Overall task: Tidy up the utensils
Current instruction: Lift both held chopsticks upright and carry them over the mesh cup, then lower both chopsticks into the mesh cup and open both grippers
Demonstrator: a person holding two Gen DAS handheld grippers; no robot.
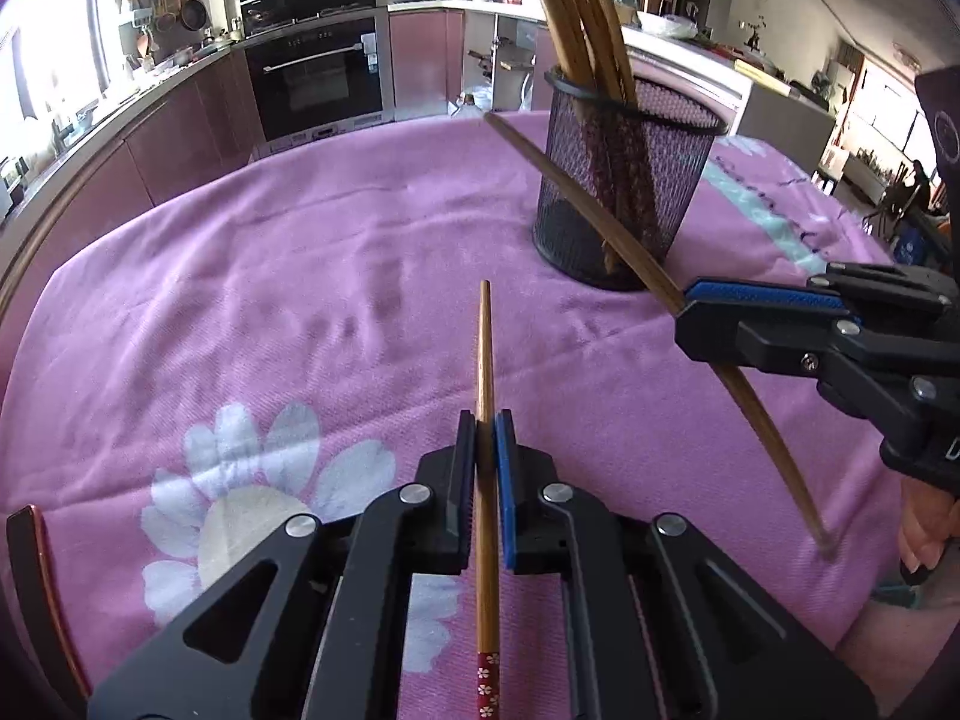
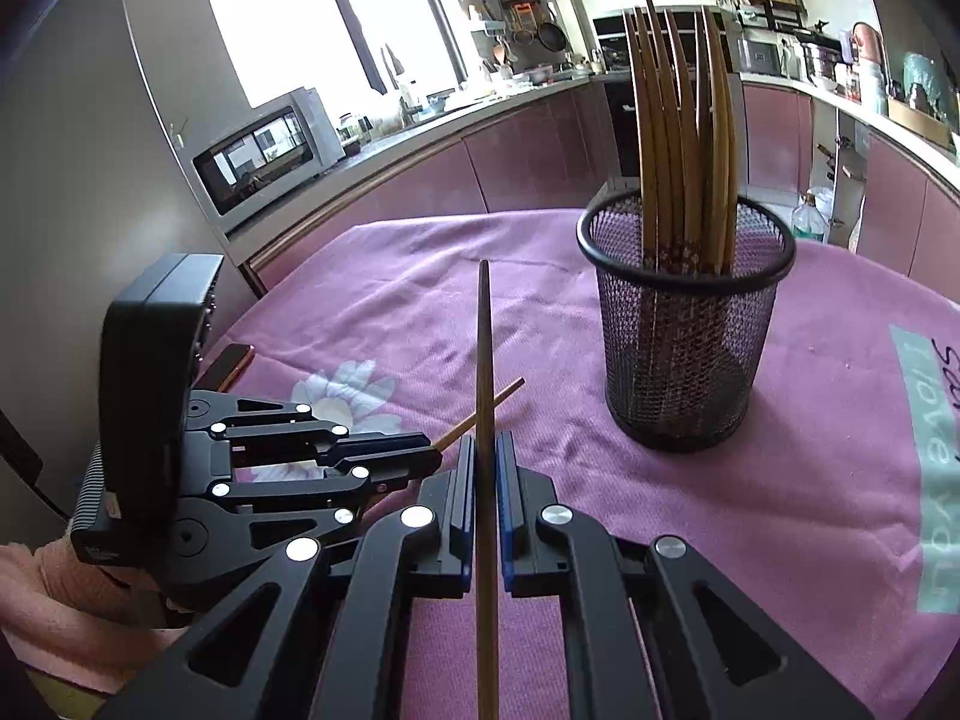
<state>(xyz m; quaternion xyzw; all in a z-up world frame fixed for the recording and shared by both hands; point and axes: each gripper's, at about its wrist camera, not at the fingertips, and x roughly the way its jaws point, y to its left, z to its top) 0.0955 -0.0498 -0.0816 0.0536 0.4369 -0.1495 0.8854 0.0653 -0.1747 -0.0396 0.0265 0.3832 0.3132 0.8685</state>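
Each gripper holds one wooden chopstick. My left gripper (image 1: pixel 485 420) is shut on a chopstick (image 1: pixel 485 348) with a red flowered end, its thin tip pointing ahead over the pink cloth. My right gripper (image 2: pixel 486 441) is shut on another chopstick (image 2: pixel 485 348) that points up and forward. In the left wrist view the right gripper (image 1: pixel 690 306) comes in from the right, its chopstick (image 1: pixel 576 180) slanting across the front of the black mesh cup (image 1: pixel 624 192). The mesh cup (image 2: pixel 684 348) stands upright with several chopsticks (image 2: pixel 684 120) in it. The left gripper (image 2: pixel 432 450) sits low at the left.
A pink tablecloth (image 1: pixel 270 276) with a white flower print covers the round table. A phone (image 2: pixel 231 363) lies near the table's left edge. Kitchen counters, an oven (image 1: pixel 318 72) and a microwave (image 2: pixel 264 150) stand behind the table. A hand in a pink sleeve (image 2: pixel 54 582) holds the left gripper.
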